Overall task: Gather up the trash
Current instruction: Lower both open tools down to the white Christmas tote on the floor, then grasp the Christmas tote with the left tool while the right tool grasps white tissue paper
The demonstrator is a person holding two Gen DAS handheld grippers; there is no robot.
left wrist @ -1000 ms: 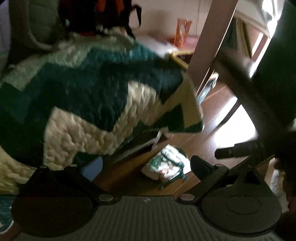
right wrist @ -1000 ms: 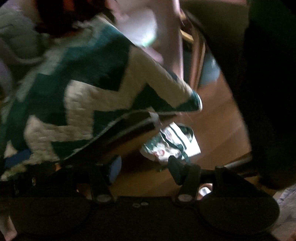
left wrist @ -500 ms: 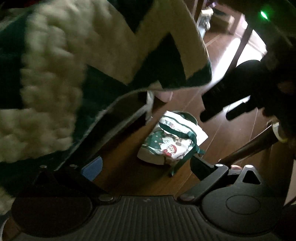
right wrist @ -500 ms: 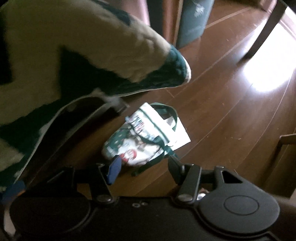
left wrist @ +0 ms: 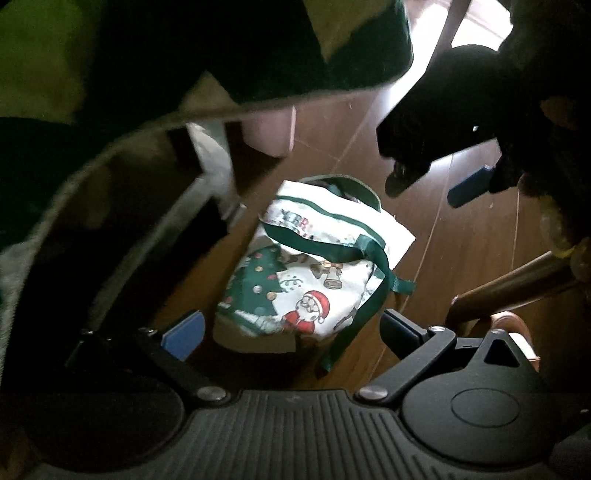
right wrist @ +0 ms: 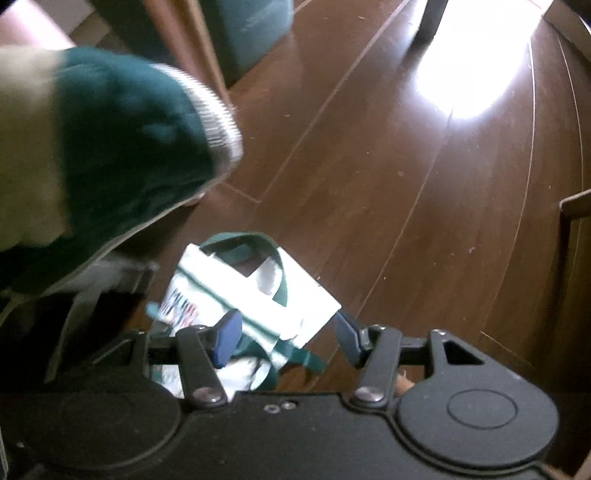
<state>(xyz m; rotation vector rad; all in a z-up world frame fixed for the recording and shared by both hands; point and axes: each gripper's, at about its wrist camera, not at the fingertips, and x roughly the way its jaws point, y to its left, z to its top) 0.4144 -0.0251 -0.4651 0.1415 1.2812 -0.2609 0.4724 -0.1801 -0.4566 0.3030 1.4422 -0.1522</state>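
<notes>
A white Christmas tote bag (left wrist: 306, 273) with green straps, a Santa and a tree print lies slumped on the brown wooden floor. My left gripper (left wrist: 291, 332) hangs just above its near end, open, with nothing between the blue pads. In the right wrist view the bag (right wrist: 255, 295) shows its open mouth and a green handle loop. My right gripper (right wrist: 287, 338) points down over the bag's top edge, open and apart from the cloth. The right gripper (left wrist: 432, 188) also appears dark at the upper right of the left wrist view.
A green and cream knitted blanket (right wrist: 110, 147) overhangs a low furniture edge just left of the bag. A pink leg (left wrist: 269, 129) stands behind the bag and a brown curved chair leg (left wrist: 517, 291) to its right. A teal box (right wrist: 247, 33) sits further off.
Both grippers have come down towards the floor, so the bag looms larger and the blanket has slid to the upper left. Both stay open.
</notes>
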